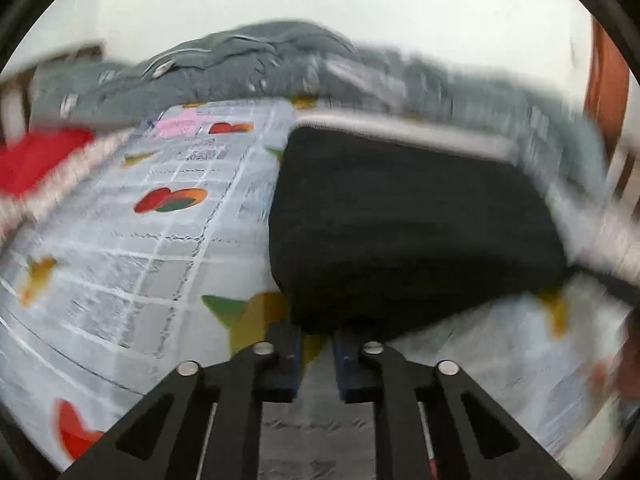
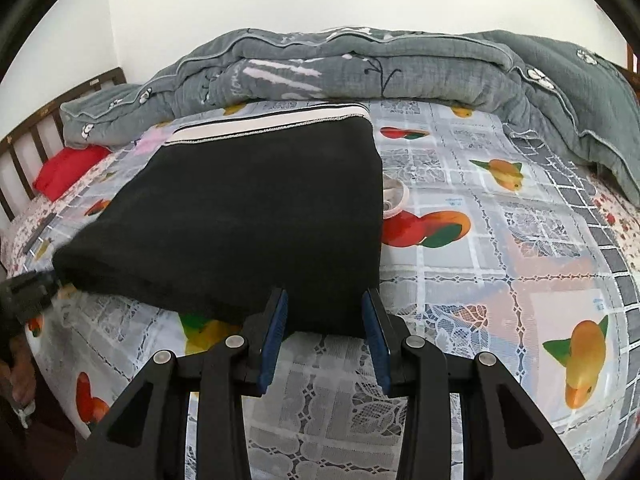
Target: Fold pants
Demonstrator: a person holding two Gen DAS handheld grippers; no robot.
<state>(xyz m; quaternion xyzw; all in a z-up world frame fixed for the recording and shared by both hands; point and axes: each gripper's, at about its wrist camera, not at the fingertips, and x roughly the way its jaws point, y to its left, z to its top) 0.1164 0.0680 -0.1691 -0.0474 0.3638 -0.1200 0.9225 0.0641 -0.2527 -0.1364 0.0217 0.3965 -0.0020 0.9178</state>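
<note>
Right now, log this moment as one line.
phase: fold grasp | left hand-held gripper: shut on black pants near edge | right hand-held gripper: around the near edge, clamp unclear | pants: on bedsheet

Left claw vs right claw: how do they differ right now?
The left claw has its pads nearly together at the near hem of the black pants; the right claw stands wider, pads either side of the hem. The left view is blurred, the right sharp. Both meet the same near edge.

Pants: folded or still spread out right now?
Folded: the black pants lie as one compact rectangle on the bedsheet, white waistband at the far edge, no legs showing.
</note>
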